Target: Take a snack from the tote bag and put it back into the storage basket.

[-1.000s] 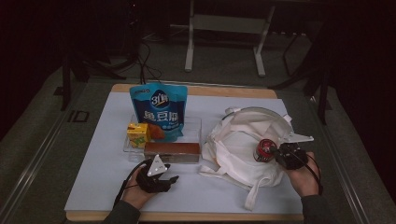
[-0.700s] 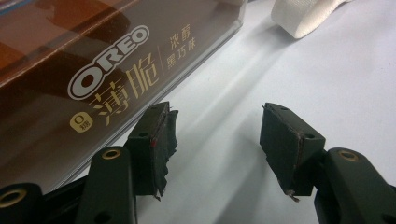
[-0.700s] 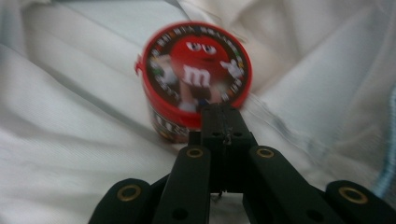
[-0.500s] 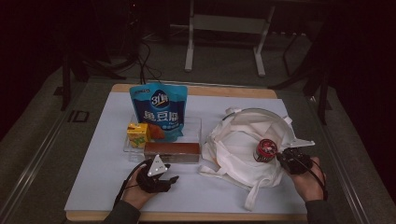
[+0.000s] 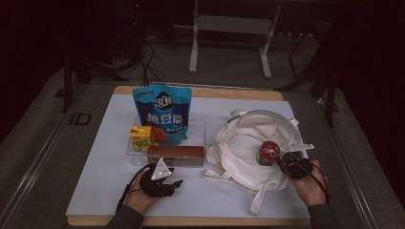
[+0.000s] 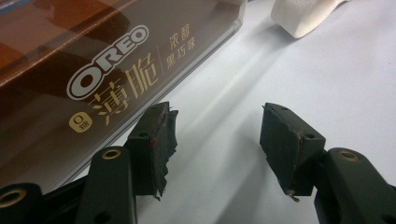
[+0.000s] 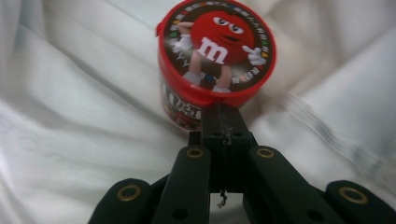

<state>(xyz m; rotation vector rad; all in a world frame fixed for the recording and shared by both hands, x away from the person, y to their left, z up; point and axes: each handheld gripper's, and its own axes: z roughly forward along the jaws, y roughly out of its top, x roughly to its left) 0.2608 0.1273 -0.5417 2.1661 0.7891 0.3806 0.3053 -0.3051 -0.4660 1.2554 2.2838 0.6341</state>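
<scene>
Two grippers: the right gripper [image 7: 223,116] has its jaws pressed together, tips against the red-lidded round candy tub [image 7: 215,56] (resting on white cloth bag [image 7: 70,116]). The left gripper [image 6: 215,140] stands apart, brown biscuit box [image 6: 93,70] beside its left jaw.

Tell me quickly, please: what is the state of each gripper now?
Left gripper: jaws open, holding nothing, beside the Oreo box.
Right gripper: jaws closed, empty, at the M&M's tub.
</scene>
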